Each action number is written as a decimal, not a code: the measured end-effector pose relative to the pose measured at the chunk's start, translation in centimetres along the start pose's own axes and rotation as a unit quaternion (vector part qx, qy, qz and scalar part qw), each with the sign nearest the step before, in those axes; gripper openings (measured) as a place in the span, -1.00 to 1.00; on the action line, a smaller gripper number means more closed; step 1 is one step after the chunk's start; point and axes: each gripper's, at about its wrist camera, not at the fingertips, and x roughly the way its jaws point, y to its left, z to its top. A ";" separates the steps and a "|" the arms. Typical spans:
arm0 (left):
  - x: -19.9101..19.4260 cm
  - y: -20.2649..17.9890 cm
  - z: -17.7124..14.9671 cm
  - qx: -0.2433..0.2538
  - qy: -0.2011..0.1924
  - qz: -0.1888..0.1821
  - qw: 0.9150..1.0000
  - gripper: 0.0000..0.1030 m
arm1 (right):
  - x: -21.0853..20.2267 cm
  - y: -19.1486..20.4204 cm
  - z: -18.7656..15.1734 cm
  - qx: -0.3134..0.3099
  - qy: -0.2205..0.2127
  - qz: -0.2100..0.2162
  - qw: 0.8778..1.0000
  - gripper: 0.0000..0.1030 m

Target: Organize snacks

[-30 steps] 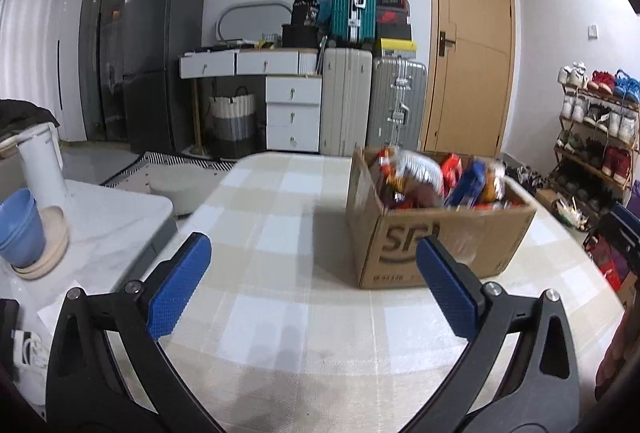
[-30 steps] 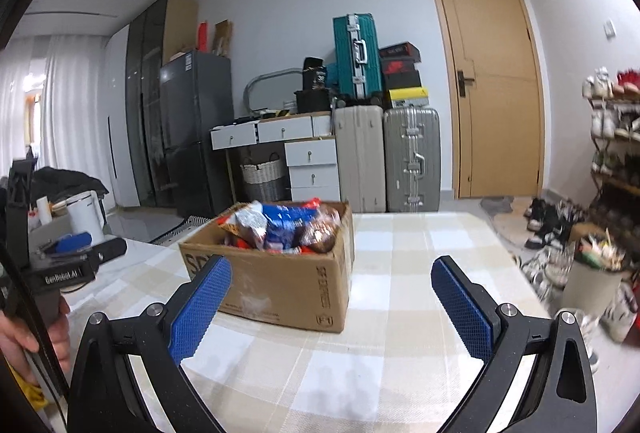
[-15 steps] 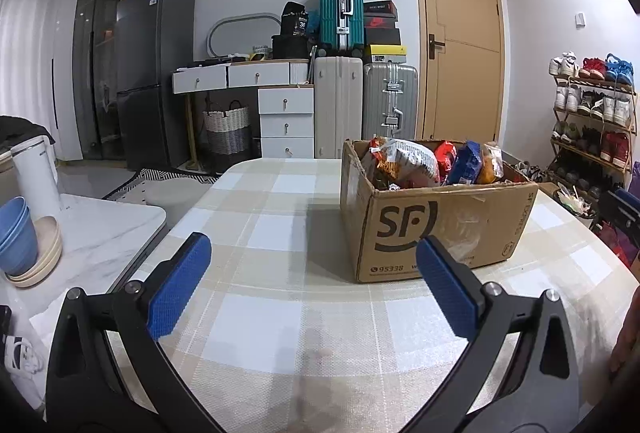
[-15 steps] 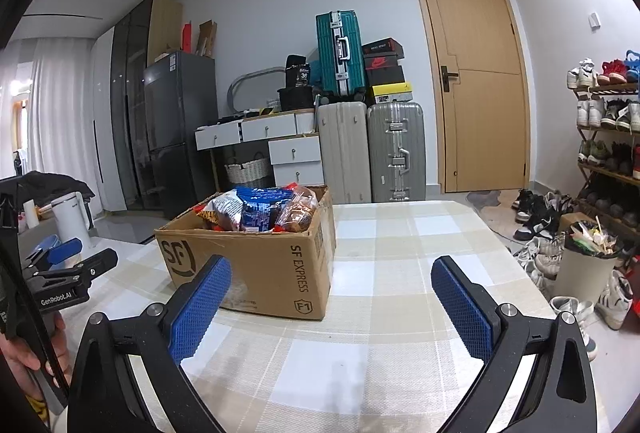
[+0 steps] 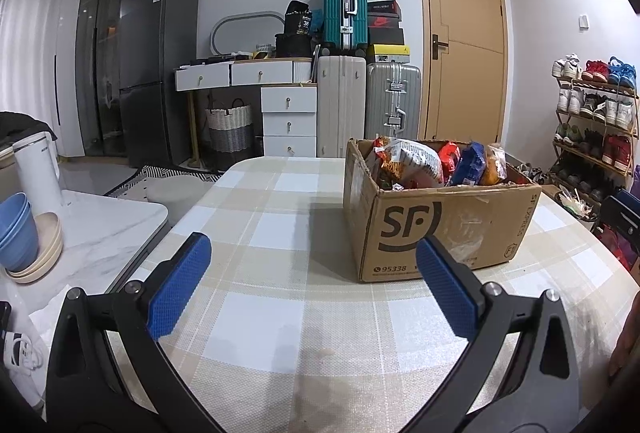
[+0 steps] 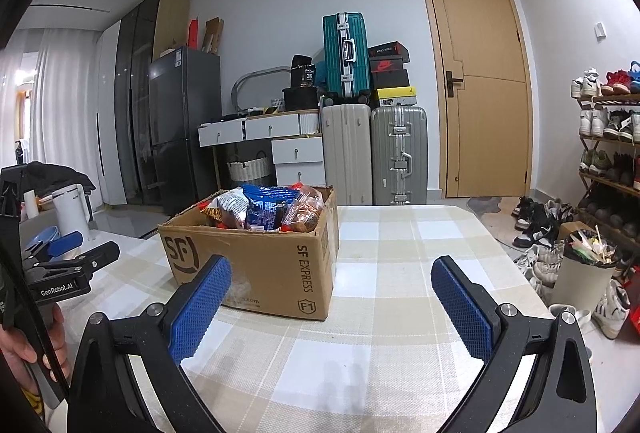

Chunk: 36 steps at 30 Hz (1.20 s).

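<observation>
The snack packets point(image 5: 436, 163) are seen heaped inside the open cardboard box point(image 5: 440, 229) on the checked table point(image 5: 260, 233), none lying loose on the cloth. Such a scene fits snacks already gathered in, or a full box waiting to be sorted. Both the left gripper point(image 5: 312, 289) and the right gripper point(image 6: 332, 307) are held low and near, jaws spread wide, nothing gripped. No obstacle is seen between them and the box.

Left gripper point(image 5: 312, 285): black plastic arms, blue knurled pads point(image 5: 178, 283), silver pivot screws behind each pad. Right gripper point(image 6: 331, 303): same build, blue pads, silver screws. In right-wrist view the left unit's black body reads "GenRobot.AI" in white, w/ a hand point(image 6: 24, 343) wrapped round its grip
</observation>
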 end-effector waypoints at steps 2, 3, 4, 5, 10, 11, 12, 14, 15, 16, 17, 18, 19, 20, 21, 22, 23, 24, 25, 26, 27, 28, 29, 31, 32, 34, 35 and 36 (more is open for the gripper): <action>0.3 -0.1 -0.1 0.001 -0.002 0.000 1.000 0.99 | -0.1 -0.1 0.1 0.001 -0.002 0.000 1.000 0.98; 0.6 -0.1 -0.1 0.001 -0.002 0.000 1.000 0.99 | -0.2 -0.1 0.1 0.002 -0.002 0.000 1.000 0.98; 0.4 -0.1 -0.1 0.000 -0.002 0.000 1.000 0.99 | -0.2 -0.1 0.1 0.002 -0.002 0.000 1.000 0.98; 0.5 -0.2 -0.1 0.000 -0.002 0.001 1.000 0.99 | -0.2 -0.1 0.1 0.002 -0.003 -0.001 1.000 0.98; 0.4 -0.1 -0.1 0.001 -0.003 -0.001 1.000 0.99 | -0.2 -0.1 0.1 0.001 -0.002 0.001 1.000 0.98; 0.4 -0.1 -0.2 0.001 -0.003 0.000 1.000 0.99 | -0.2 -0.1 0.1 0.001 -0.002 -0.001 1.000 0.98; 0.2 0.0 -0.2 0.001 -0.003 0.000 1.000 0.99 | -0.2 -0.1 0.1 0.001 -0.002 -0.001 1.000 0.98; 0.3 -0.1 -0.3 0.000 -0.002 0.000 1.000 0.99 | -0.2 -0.1 0.1 0.002 -0.002 0.000 1.000 0.98; 0.2 -0.1 -0.2 -0.001 -0.002 0.000 1.000 0.99 | -0.2 0.0 0.1 0.002 -0.002 0.000 1.000 0.98; 0.7 -0.2 -0.2 -0.001 -0.002 0.000 1.000 0.99 | -0.2 0.0 0.1 0.002 -0.002 0.000 1.000 0.98; 0.2 -0.1 -0.2 -0.001 -0.002 0.000 1.000 0.99 | -0.2 0.0 0.1 0.002 -0.002 0.000 1.000 0.98; 0.4 -0.1 -0.2 -0.001 -0.002 0.000 1.000 0.99 | -0.2 0.0 0.1 0.002 -0.002 0.000 1.000 0.98; 0.2 -0.1 -0.2 -0.001 -0.002 0.000 1.000 0.99 | -0.2 0.0 0.1 0.002 -0.002 -0.001 1.000 0.98; 0.2 -0.1 -0.2 -0.001 -0.002 0.000 1.000 0.99 | -0.2 0.0 0.1 0.002 -0.002 0.000 1.000 0.98; 0.4 -0.1 -0.2 -0.001 -0.002 0.000 1.000 0.99 | -0.2 0.0 0.1 0.002 -0.002 0.000 1.000 0.98; 0.2 -0.1 -0.2 -0.001 -0.002 0.000 1.000 0.99 | -0.2 0.0 0.1 0.002 -0.002 0.000 1.000 0.98; 0.3 -0.1 -0.2 -0.001 -0.002 0.000 1.000 0.99 | -0.2 0.0 0.1 0.002 -0.002 -0.001 1.000 0.98; 0.2 -0.1 -0.2 -0.001 -0.002 0.001 1.000 0.99 | -0.2 0.0 0.1 0.002 -0.002 -0.001 1.000 0.98; 0.2 -0.1 -0.2 -0.001 -0.002 0.000 1.000 0.99 | -0.2 0.0 0.0 0.002 -0.002 -0.001 1.000 0.98; 0.2 -0.1 -0.2 -0.001 -0.002 0.000 1.000 0.99 | -0.2 0.0 0.0 0.002 -0.002 0.000 1.000 0.98; 0.4 -0.1 -0.3 -0.001 -0.003 0.001 1.000 0.99 | -0.2 0.0 0.0 0.002 -0.002 0.000 1.000 0.98; 0.2 -0.1 -0.2 -0.001 -0.002 0.000 1.000 0.99 | -0.2 0.0 0.1 0.002 -0.002 -0.001 1.000 0.98; 0.2 -0.1 -0.2 -0.001 -0.002 0.000 1.000 0.99 | -0.3 0.0 0.0 0.002 -0.003 -0.001 1.000 0.98; 0.2 -0.1 -0.2 -0.001 -0.002 0.000 1.000 0.99 | -0.2 0.0 0.0 0.002 -0.001 0.000 1.000 0.98; 0.2 -0.1 -0.2 -0.001 -0.002 0.000 1.000 0.99 | -0.2 0.0 0.0 0.002 -0.002 -0.001 1.000 0.98; 0.1 -0.1 -0.2 -0.001 -0.002 0.000 1.000 0.99 | -0.3 0.0 0.0 0.002 -0.002 0.000 1.000 0.98; 0.2 0.0 -0.2 -0.002 -0.002 0.001 1.000 0.99 | -0.3 0.0 0.0 0.002 -0.002 -0.001 1.000 0.98; 0.1 0.0 -0.2 -0.002 -0.003 0.000 1.000 0.99 | -0.2 0.0 0.1 0.002 -0.002 -0.001 1.000 0.98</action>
